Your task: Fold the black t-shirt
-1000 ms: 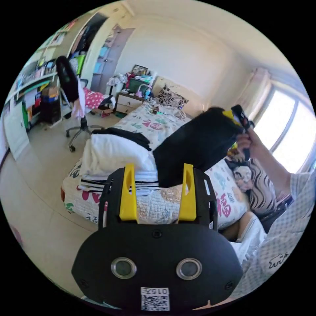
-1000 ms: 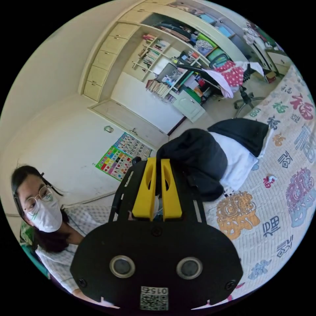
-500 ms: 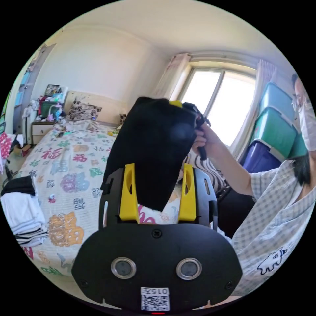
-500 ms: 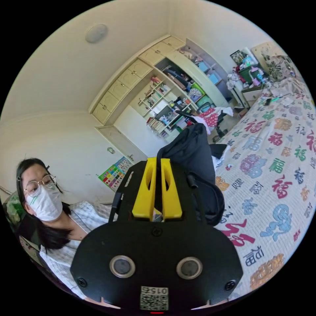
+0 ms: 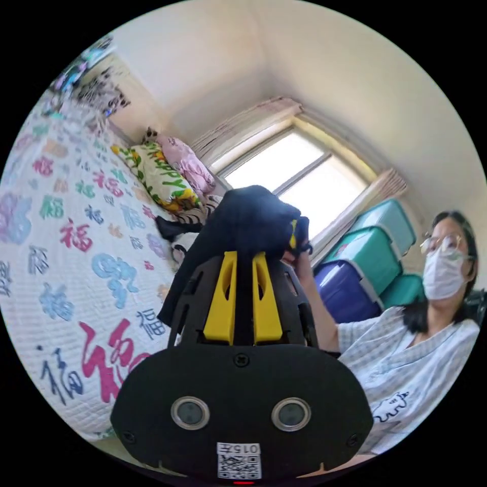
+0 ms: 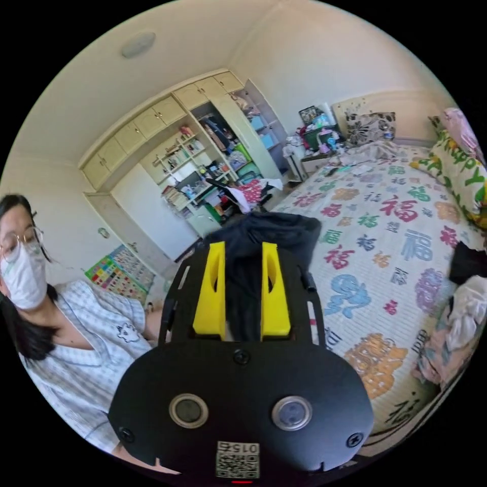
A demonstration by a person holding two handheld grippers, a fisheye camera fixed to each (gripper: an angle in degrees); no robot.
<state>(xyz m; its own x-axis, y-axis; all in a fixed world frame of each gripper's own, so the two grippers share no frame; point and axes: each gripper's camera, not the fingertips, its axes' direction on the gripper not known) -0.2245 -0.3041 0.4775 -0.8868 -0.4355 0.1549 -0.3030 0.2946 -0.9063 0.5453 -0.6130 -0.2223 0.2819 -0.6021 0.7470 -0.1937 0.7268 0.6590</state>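
Black t-shirt (image 5: pixel 243 228) cloth now sits pinched between the left gripper (image 5: pixel 242 264)'s yellow jaws, which half a second ago stood wide apart with the garment hanging free beyond them; they have closed to a narrow slit with dark fabric in it. The right gripper (image 6: pixel 242 253) has done the opposite: its jaws were nearly together on the cloth and are now spread, the t-shirt (image 6: pixel 264 238) draped loosely in the gap and bunched just beyond the tips, so whether both jaws press it cannot be told. In the left gripper view the right gripper (image 5: pixel 297 238) shows just past the left's tips, to their right, against the same bundle, with the person's hand (image 5: pixel 302 264) below it. The garment hangs in the air above the patterned quilt (image 6: pixel 406 243) of the bed. Beyond the left jaws lie a bright window (image 5: pixel 299 177), stacked storage boxes (image 5: pixel 375 253) and pillows (image 5: pixel 162 172). Beyond the right jaws stand shelves (image 6: pixel 193 172) and a desk chair (image 6: pixel 243 190); a heap of other clothes (image 6: pixel 466 299) lies on the quilt well to the right.
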